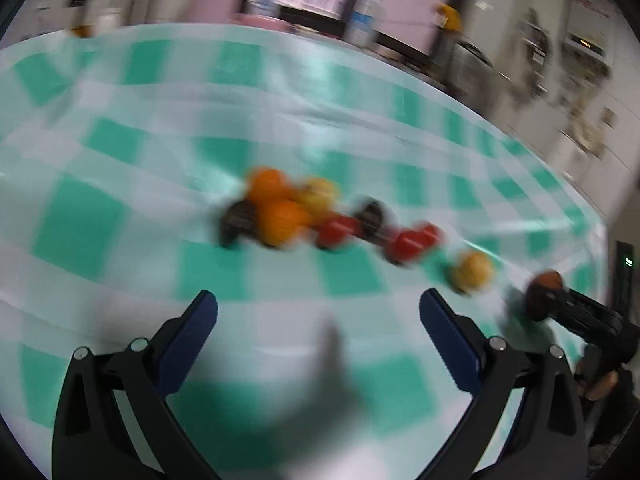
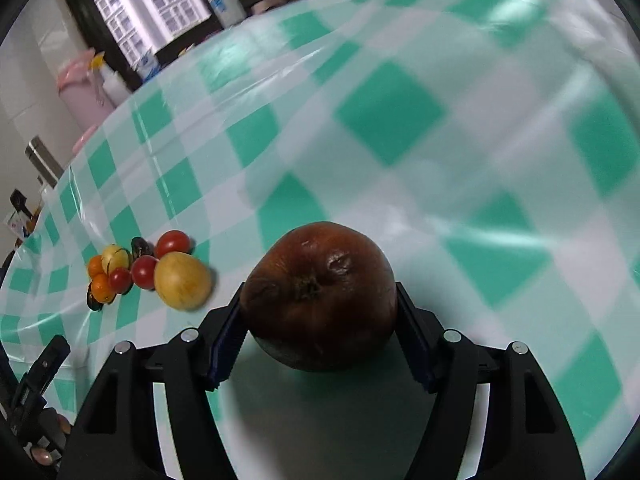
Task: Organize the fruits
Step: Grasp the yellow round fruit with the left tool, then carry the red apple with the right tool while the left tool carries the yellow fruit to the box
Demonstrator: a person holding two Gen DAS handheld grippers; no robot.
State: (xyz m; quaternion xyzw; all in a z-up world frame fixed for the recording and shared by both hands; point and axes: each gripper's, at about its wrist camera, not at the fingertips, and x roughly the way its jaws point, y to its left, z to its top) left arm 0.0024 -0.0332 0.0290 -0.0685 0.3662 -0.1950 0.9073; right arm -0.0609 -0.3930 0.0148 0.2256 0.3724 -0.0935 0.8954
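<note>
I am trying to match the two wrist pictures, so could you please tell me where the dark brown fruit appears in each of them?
Left wrist view: the dark brown fruit sits far right, blurred, at the tip of the right gripper.
Right wrist view: it fills the lower centre, with the right gripper's pads pressed on both sides.
Shared landmark: the large yellow fruit, at the cluster's end nearest the brown one.

Probably home kitchen: checked tablecloth (image 2: 384, 112).
</note>
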